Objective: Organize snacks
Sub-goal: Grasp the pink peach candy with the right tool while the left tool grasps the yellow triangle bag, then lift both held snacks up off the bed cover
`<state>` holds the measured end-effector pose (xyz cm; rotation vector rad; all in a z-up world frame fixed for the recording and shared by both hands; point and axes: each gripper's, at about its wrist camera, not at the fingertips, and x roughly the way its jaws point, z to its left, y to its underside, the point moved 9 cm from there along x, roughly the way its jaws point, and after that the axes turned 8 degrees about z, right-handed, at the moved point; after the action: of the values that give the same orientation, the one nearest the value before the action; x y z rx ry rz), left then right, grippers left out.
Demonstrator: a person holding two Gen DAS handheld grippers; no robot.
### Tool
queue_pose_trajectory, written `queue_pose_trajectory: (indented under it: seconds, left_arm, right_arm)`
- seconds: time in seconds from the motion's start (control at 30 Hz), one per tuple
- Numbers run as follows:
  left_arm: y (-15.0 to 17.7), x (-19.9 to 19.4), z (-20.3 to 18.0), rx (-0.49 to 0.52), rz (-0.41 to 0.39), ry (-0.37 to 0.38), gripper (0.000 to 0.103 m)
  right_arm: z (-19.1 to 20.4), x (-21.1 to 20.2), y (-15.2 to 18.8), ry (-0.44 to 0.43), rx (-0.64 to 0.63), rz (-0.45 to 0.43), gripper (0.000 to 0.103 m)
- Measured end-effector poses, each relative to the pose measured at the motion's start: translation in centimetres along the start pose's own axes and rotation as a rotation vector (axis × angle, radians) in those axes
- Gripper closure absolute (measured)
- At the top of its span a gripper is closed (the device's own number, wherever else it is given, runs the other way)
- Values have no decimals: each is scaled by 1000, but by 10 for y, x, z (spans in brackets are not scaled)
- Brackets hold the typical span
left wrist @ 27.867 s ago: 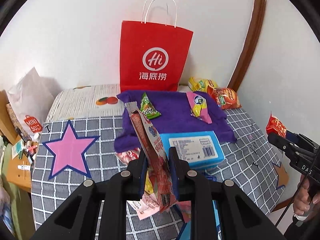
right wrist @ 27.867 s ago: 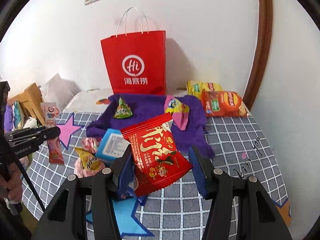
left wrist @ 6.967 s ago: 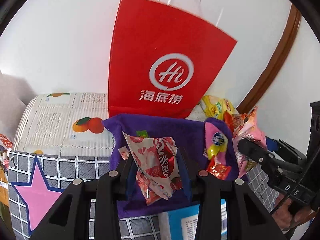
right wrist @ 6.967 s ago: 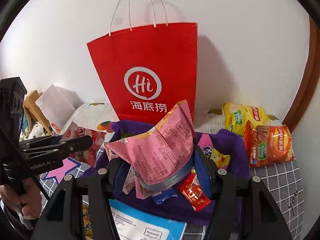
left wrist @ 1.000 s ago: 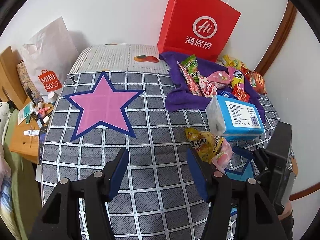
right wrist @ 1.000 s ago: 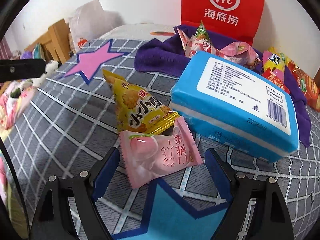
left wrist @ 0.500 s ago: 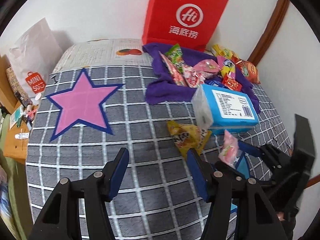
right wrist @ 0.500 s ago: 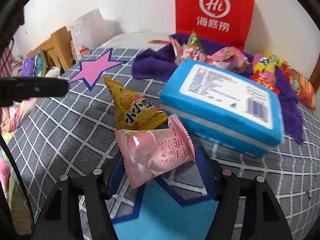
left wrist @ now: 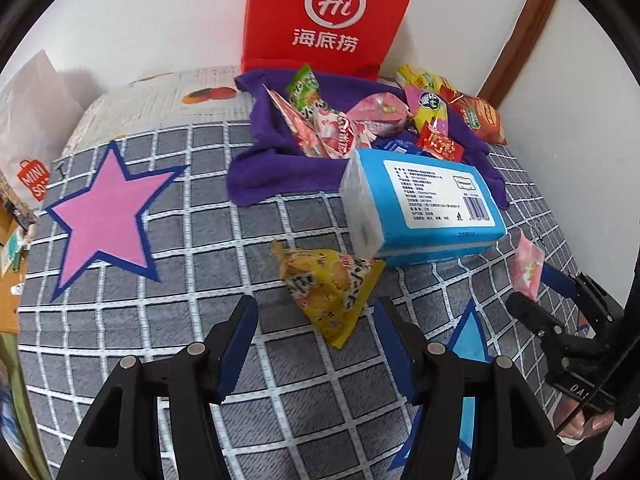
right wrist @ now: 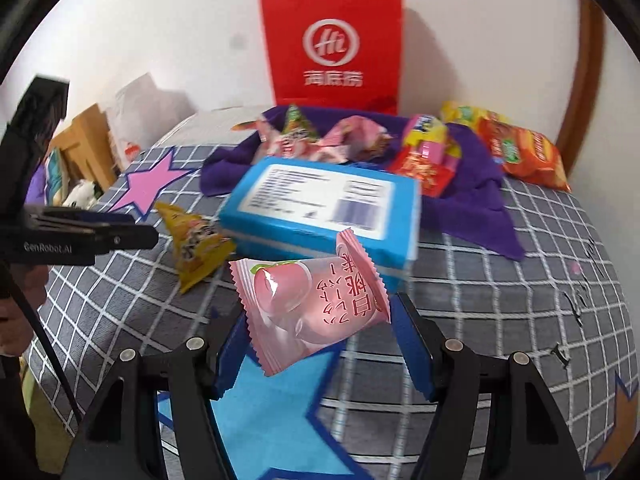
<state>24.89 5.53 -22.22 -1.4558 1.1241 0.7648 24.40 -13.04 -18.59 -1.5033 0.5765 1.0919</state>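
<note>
Already lifted above the checked bed (right wrist: 500,300), a pink packet (right wrist: 312,304) sits pinched in the right gripper (right wrist: 316,344): light, puffy, slippery, best held across its middle. Left gripper (left wrist: 316,340) hovers empty, half-open, over a yellow packet (left wrist: 328,284).

Red bag (left wrist: 332,20) top cropped — blue pack (right wrist: 320,204) label blurred.
</note>
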Motion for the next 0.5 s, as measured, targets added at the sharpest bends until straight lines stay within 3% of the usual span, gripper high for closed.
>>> queue_pose_trajectory:
  seconds: [0.2, 0.5]
  left_arm:
    - [-4, 17, -4, 3, 29, -1, 45]
    - [-8, 40, -13, 23, 61, 9, 43]
  right_arm:
    - [-21, 1, 5, -39, 72, 7, 36]
    - [-35, 3, 8, -29, 105, 10, 36]
